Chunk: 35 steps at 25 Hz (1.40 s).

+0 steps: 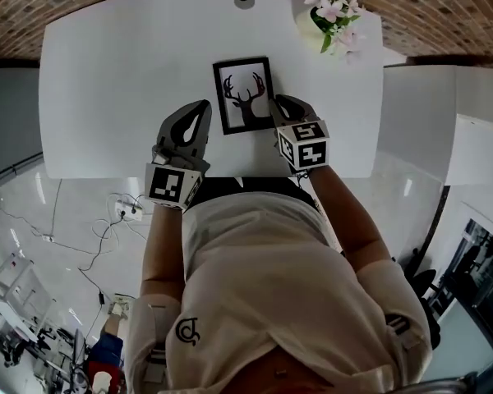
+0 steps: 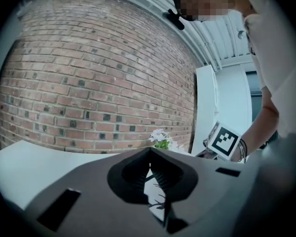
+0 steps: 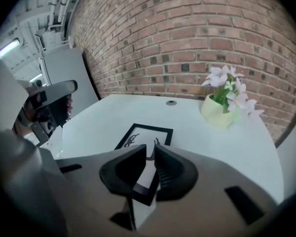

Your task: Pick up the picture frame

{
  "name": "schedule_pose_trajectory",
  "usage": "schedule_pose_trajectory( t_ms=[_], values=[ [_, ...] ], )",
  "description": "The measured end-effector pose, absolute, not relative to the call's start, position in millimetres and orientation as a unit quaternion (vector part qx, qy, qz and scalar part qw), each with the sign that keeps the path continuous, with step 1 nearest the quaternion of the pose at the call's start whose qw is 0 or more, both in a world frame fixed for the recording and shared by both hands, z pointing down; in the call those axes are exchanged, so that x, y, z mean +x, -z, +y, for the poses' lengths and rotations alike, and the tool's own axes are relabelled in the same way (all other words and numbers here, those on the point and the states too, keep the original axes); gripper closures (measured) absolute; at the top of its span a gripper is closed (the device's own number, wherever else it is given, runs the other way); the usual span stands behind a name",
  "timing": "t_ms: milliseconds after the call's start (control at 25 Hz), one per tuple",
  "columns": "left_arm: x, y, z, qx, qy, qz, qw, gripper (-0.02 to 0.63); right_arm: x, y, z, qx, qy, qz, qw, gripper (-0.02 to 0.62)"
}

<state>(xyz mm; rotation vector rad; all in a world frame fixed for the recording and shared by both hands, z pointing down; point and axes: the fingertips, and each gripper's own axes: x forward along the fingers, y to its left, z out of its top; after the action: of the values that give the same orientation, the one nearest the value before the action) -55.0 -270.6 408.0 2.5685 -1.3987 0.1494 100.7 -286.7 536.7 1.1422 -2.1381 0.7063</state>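
Though unclear overhead, right fingers (image 3: 175, 172) slightly apart over picture frame (image 3: 145, 134), left fingers (image 2: 130, 177) together.

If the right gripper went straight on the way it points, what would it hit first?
Most likely the picture frame, lying flat on the white table. The right gripper aims down at it, though depth is unclear.

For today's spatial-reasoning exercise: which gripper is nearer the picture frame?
Right. The right gripper is at the right edge of the picture frame, fingers slightly apart. The left gripper sits off its left side, with bare table between.
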Motion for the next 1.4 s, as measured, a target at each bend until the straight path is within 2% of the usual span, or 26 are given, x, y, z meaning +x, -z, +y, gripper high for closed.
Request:
schedule_pose_trajectory(
  t_ms=[320, 680, 1080, 1400],
  values=[
    [-59.6, -442.3, -276.5, 0.842, -0.066, -0.517, 0.141, 0.594, 104.4, -600.3, -302.8, 0.402, -0.353, -0.773, 0.339, 0.463],
    [-56.4, -458.5, -270.7, 0.819, -0.065, -0.545, 0.168, 0.594, 103.9, -625.2, -308.8, 0.396, -0.394, -0.754, 0.346, 0.461],
    [-46.2, -456.3, -250.2, 0.824, -0.066, -0.541, 0.154, 0.594, 101.7, -625.6, -308.1, 0.412, -0.352, -0.762, 0.356, 0.466],
    [-60.4, -450.5, -221.0, 0.823, -0.055, -0.539, 0.173, 0.594, 105.1, -623.5, -287.7, 0.449, -0.375, -0.732, 0.348, 0.474]
  ],
)
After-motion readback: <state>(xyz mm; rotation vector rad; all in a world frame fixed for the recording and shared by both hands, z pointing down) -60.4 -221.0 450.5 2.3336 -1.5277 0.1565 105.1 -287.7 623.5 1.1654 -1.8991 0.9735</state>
